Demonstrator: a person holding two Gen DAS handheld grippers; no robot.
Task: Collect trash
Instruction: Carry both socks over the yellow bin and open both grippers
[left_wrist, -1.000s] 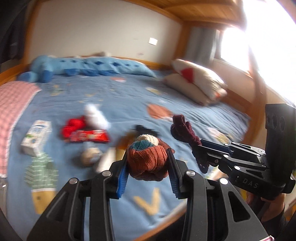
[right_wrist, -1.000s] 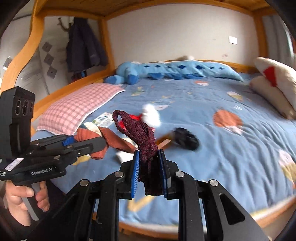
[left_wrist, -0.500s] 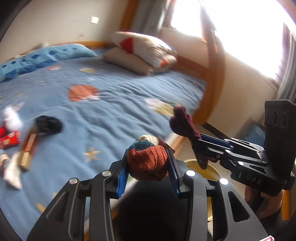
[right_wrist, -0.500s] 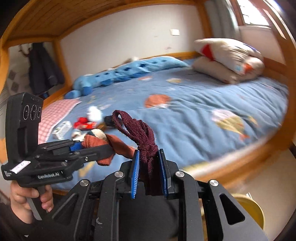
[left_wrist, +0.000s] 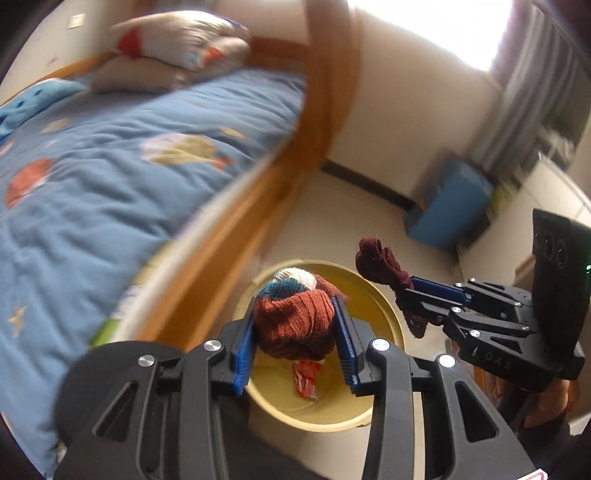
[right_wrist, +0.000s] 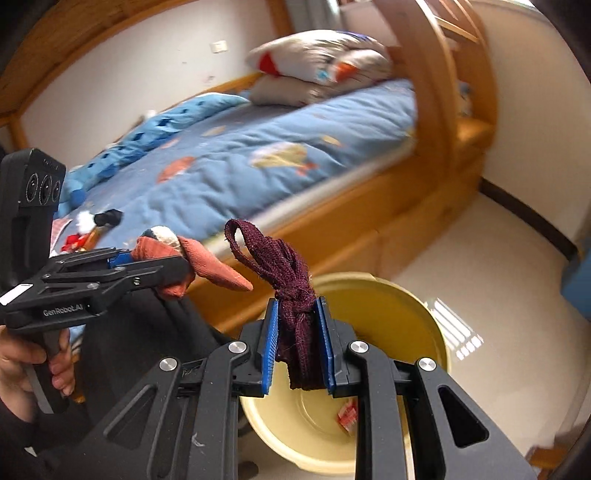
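The rust-coloured sock ball (left_wrist: 295, 321), with teal and cream bands on top, is clamped between the blue pads of the left gripper (left_wrist: 295, 332), directly above the yellow bin (left_wrist: 384, 310). The maroon sock (right_wrist: 295, 317) is pinched in the closed jaws of the right gripper (right_wrist: 297, 347), also above the bin and just beside the sock ball, not touching it. A red-and-white wrapper (left_wrist: 306, 373) lies on the bin floor. The bin stands on a pale tiled floor (right_wrist: 498, 295), close against the wooden bed frame (right_wrist: 351, 236). A blue quilt (left_wrist: 110, 166) covers the bed beyond the bin. A blue box (left_wrist: 450, 206) stands well apart from the bin, by the wall. The floor on the bin's far side is open.
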